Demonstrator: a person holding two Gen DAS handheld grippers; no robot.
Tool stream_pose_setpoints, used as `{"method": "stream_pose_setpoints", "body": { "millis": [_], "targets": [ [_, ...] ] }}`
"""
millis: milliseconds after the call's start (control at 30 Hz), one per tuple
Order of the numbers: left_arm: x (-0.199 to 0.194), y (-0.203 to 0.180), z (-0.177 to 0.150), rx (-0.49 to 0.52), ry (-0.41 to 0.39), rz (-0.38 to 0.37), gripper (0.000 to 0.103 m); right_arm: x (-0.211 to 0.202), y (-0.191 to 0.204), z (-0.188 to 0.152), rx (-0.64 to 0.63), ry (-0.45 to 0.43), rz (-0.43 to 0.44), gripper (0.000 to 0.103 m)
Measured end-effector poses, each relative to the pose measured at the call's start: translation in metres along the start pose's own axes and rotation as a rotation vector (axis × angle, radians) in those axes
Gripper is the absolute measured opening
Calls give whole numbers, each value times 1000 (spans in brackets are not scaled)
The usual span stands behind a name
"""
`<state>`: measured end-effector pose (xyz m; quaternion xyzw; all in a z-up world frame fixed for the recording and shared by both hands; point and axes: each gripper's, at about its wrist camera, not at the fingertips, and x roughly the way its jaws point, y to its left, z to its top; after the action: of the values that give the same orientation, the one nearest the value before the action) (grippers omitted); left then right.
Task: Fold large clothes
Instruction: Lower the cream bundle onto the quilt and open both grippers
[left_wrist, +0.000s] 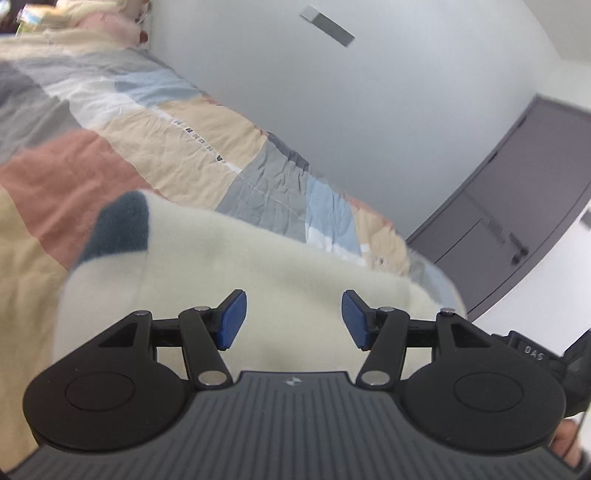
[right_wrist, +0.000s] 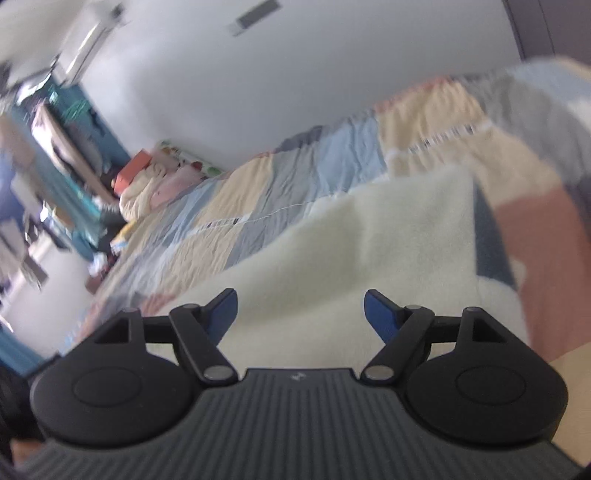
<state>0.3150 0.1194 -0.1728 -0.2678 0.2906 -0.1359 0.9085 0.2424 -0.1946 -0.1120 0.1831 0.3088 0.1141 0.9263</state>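
Note:
A cream fleece garment with a dark teal patch lies on the bed. My left gripper is open just above its near part, blue pads apart, holding nothing. The right wrist view shows the same cream garment with a dark band at its right side. My right gripper is open over the garment's near edge, empty. Whether either gripper touches the fabric cannot be told.
The bed carries a patchwork quilt of beige, grey, blue and rust squares. A white wall and a grey door stand behind it. Pillows and bedding are piled at the far end. Cluttered shelves stand at the left.

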Motion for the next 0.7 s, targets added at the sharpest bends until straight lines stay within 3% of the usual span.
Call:
{"method": "stream_pose_setpoints", "body": {
  "millis": [167, 300, 367, 500, 700],
  "targets": [
    [15, -10, -5, 102, 20, 91, 63, 20, 6, -1, -71, 65, -30, 77],
    [42, -6, -3, 158, 35, 200, 63, 45, 15, 5, -204, 80, -105, 76],
    [54, -1, -2, 175, 48, 237, 63, 58, 12, 8, -246, 79, -140, 68],
    [73, 9, 0, 169, 74, 261, 63, 88, -7, 6, -198, 142, -161, 65],
    [87, 16, 4, 166, 71, 265, 63, 106, -10, 4, -206, 118, -168, 65]
  ]
}}
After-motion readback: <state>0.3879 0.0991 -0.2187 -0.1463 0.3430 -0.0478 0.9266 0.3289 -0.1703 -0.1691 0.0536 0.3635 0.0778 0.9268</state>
